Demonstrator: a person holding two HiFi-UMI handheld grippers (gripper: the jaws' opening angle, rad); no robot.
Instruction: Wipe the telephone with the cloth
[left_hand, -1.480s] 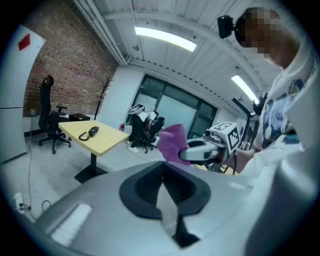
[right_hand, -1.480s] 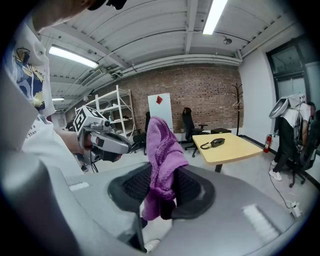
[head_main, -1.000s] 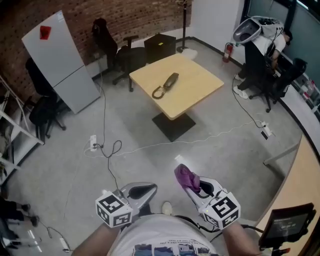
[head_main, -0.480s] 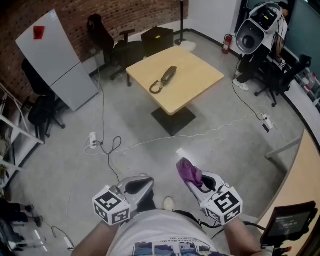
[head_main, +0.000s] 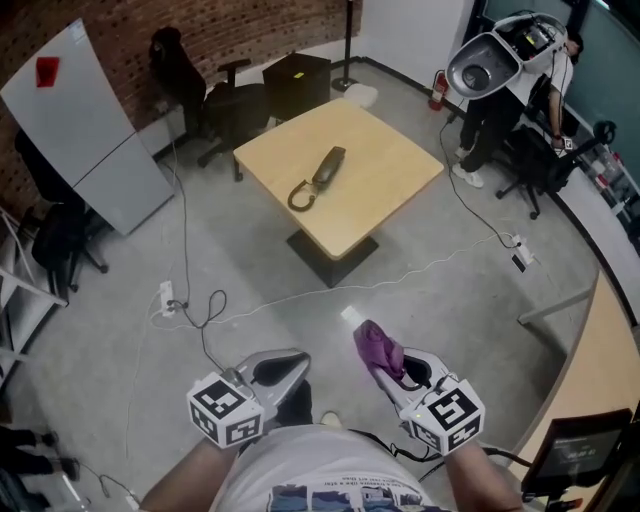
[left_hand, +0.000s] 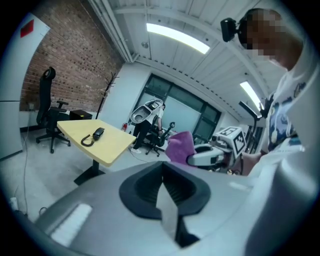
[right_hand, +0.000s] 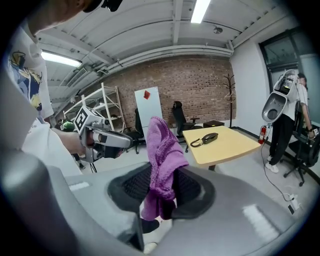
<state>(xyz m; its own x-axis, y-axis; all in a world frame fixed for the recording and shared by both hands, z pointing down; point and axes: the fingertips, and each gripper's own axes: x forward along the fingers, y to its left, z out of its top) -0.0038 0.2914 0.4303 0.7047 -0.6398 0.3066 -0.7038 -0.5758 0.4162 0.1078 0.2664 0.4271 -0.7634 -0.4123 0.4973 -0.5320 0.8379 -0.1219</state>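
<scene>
Purple cloth (head_main: 378, 348) pinched in the right gripper (head_main: 384, 362), with the telephone (head_main: 326, 168) lying well off on the table (head_main: 395, 185).
Head view: the dark handset is lying on the pale wooden tabletop, its cord curling beside it, well apart from both tools, which are hovering over the grey floor (head_main: 150, 330) close to the person. Left gripper view: the left gripper (head_main: 290, 366) is keeping its jaws pressed together with nothing between them, and the table is standing far ahead to the left. Right gripper view: the jaws are clamping the cloth, which is standing up above them and drooping below, with the telephone on the table beyond it to the right.
</scene>
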